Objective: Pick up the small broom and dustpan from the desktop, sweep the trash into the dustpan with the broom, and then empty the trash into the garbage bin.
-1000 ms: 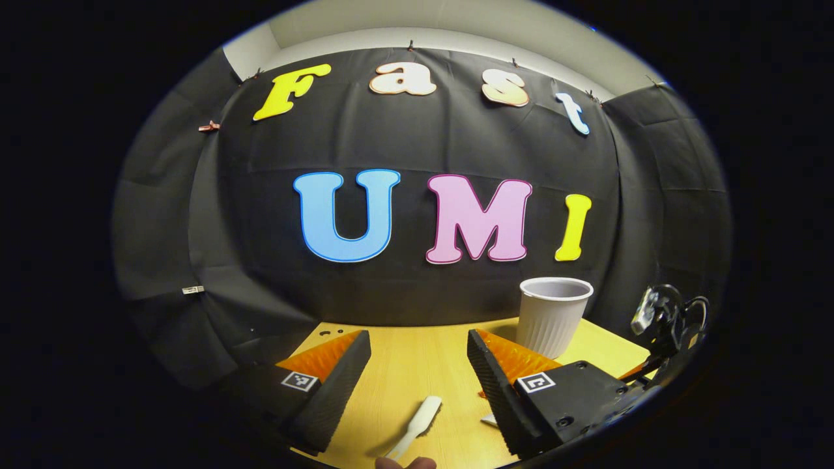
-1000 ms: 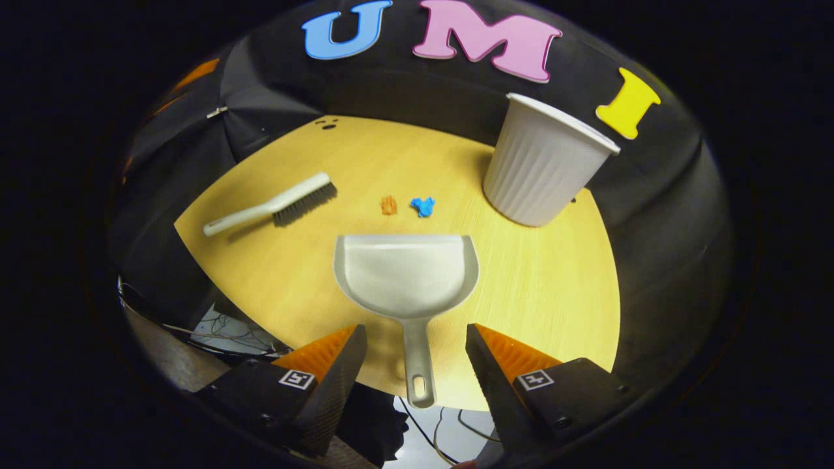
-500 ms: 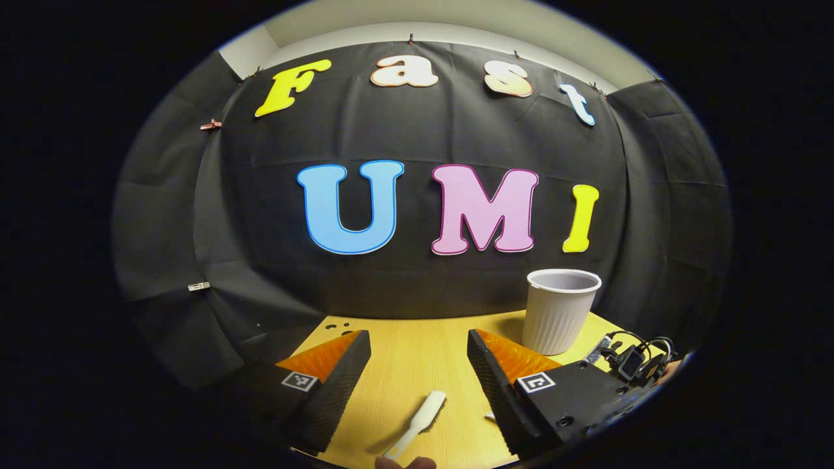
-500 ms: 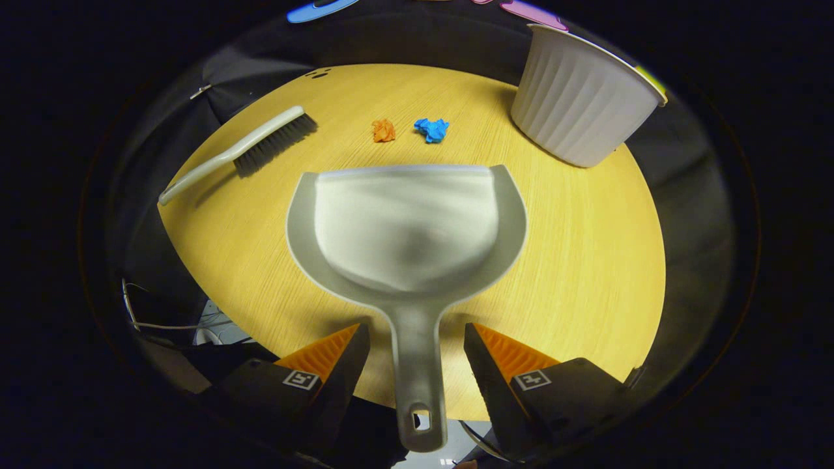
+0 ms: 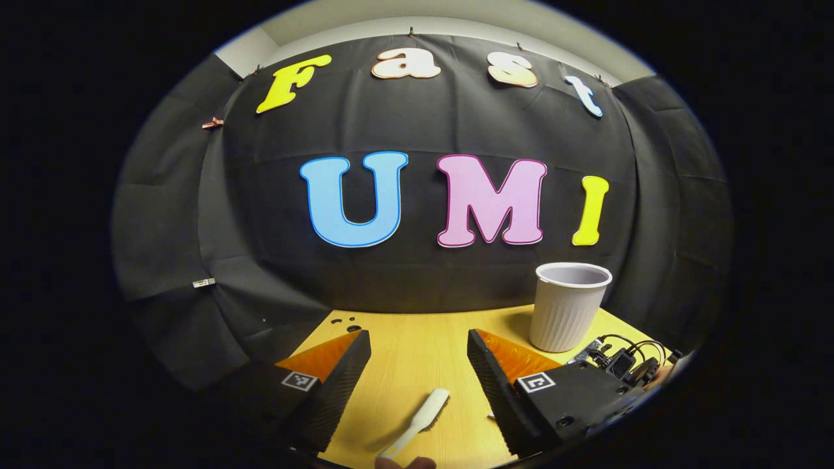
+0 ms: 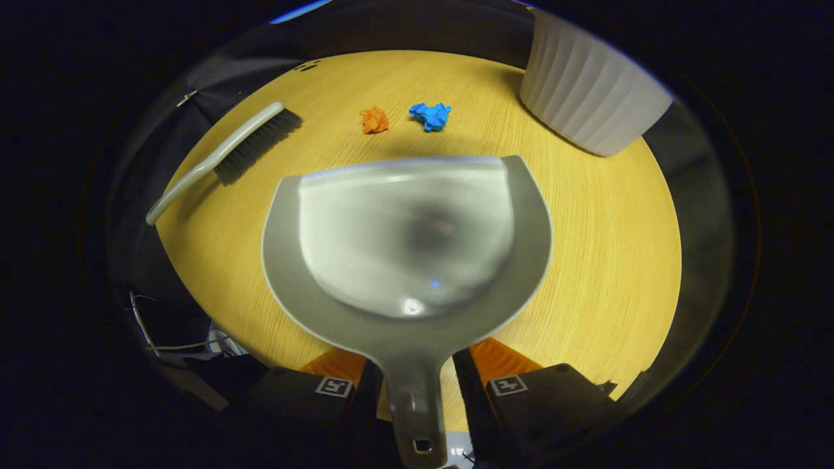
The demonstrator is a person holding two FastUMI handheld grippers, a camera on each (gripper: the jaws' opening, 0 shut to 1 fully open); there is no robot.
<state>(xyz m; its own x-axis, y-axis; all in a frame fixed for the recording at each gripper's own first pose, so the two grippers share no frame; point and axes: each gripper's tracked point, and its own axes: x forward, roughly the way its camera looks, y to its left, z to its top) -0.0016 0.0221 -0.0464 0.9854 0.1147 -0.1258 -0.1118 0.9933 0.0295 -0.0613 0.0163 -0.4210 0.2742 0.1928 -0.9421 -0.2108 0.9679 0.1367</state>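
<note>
- Right gripper [image 6: 410, 384] is straddling the dustpan [image 6: 404, 241] handle, one finger on each side, and looks to be closing on it; I can't tell whether both fingers are pressing yet.
- Dustpan is lying flat on the tabletop [image 6: 599, 260]. Its long axis is running straight ahead of the right gripper, handle toward the gripper, open lip pointing at the trash.
- Orange scrap [image 6: 373, 120] and blue scrap [image 6: 430, 115] are sitting just beyond the lip, apart from each other and not touching the pan.
- Broom [image 6: 221, 156] is lying to the left of the pan in the right gripper view, bristles toward the scraps, handle angling back toward the near-left edge.
- Left gripper [image 5: 417, 384] is hovering open and empty. The broom handle [image 5: 417, 420] is showing low between its fingers, end-on and slightly slanted, so this gripper is the nearer one for the broom.
- White ribbed bin [image 5: 568, 306] is standing upright at the far right, near the pan's right side.
- Judgement: pan grasp is nearly done; next the left gripper needs to drop onto the broom handle.
</note>
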